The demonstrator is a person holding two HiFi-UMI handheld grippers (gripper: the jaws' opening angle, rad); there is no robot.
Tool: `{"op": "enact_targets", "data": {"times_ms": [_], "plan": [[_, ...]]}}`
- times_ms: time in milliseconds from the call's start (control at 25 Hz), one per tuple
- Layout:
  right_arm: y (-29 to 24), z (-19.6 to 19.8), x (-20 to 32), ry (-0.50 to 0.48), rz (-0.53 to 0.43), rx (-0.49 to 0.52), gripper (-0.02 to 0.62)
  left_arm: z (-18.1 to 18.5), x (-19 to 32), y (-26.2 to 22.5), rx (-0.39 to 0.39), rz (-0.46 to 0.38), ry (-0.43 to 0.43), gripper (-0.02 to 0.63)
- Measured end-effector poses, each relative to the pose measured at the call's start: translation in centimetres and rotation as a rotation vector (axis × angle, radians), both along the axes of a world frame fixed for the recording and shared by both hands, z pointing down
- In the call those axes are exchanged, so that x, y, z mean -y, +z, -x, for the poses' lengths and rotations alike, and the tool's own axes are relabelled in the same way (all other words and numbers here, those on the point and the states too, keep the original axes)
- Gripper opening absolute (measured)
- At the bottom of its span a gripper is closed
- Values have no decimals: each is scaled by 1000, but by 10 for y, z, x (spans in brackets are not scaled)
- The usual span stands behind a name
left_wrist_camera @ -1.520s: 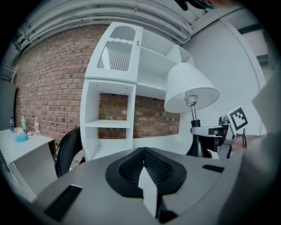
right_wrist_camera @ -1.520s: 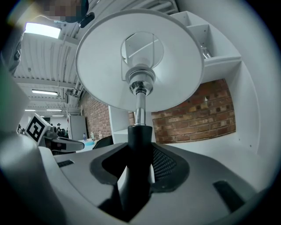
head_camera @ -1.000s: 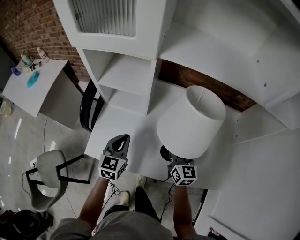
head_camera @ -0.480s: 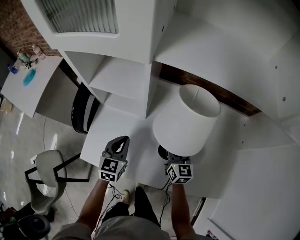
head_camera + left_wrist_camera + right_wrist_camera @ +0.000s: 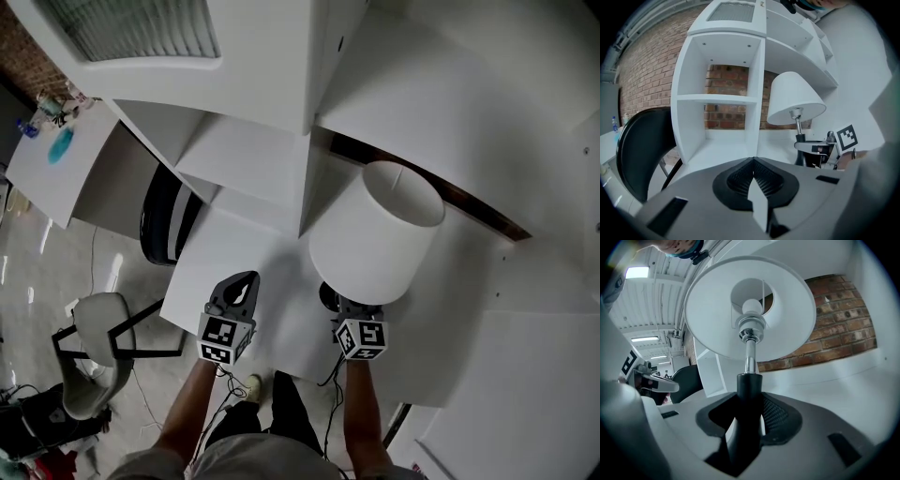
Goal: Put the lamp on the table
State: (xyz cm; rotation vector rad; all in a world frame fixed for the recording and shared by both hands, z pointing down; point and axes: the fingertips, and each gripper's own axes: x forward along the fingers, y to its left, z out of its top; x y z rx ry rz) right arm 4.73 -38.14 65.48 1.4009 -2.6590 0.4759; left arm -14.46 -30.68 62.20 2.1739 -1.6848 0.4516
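The table (image 5: 234,262) lies in the middle, with the shelf unit (image 5: 253,159) on its far side. The lamp (image 5: 375,244) stands upright over the table's right part, its stem between the jaws of the right gripper (image 5: 749,423) at the near edge. The left gripper (image 5: 242,284) hangs left of the lamp, well apart. A chair (image 5: 164,216) sits at the table's left end; farther left is a side table (image 5: 56,164), with a second chair (image 5: 94,337) nearer.

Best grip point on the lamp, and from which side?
The black lower stem, approached level from the near side, under the shade. The shade is wide and flared, while the stem is slim, upright and fits between the jaws. The right tool is closed on it there.
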Motion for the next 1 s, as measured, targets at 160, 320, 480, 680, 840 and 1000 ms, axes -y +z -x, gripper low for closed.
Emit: {"op": "enact_targets", "data": {"times_ms": [160,320,480,680,840,1000], "plan": [[9,2,2,1,-4,-10,167,7,0,5,0,7,-20,3],[9,7,-1,-18,-34,-28,167,12,-2,11,-2,16,-26,4],[9,10,-4,-29,-50,-50,167,8,-8,18,-3,43,-12,4],[10,13,-7,-36,-64,-91,167,5,-11,18,-12,23,-1,3],[10,18,-11,-47,-86,-135,167,3,-17,21,-17,47,17,4],[9,19,-13,-39,-107,-142,166,5,-20,21,-13,42,26,5]]}}
